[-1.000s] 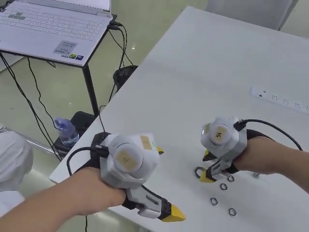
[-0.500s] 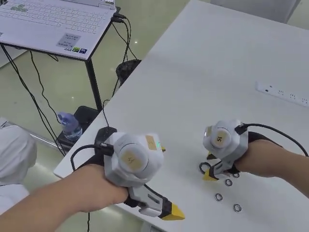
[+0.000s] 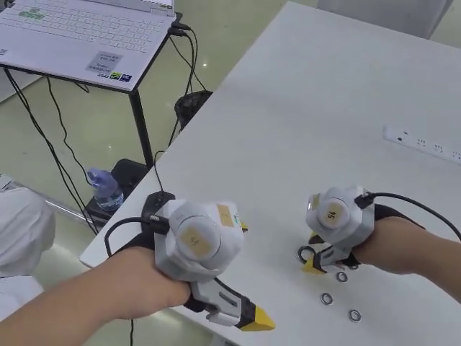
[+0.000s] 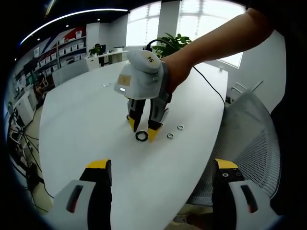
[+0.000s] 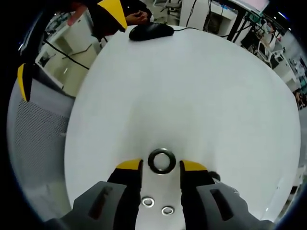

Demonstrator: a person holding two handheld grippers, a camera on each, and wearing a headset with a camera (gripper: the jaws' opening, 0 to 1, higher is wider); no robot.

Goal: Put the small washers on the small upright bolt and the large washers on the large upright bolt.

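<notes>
Office: laptop (image 3: 79,36), mesh chair (image 4: 249,143), shelves (image 4: 64,52).

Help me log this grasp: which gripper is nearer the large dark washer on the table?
Right. The right gripper has its open tips on either side of the large washer on the table; the left gripper hangs apart, near the table's edge, jaws open.

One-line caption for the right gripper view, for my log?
Open right tool, yellow jaw tips flanking a large washer flat on the white table, two small washers lying between its jaws.
</notes>
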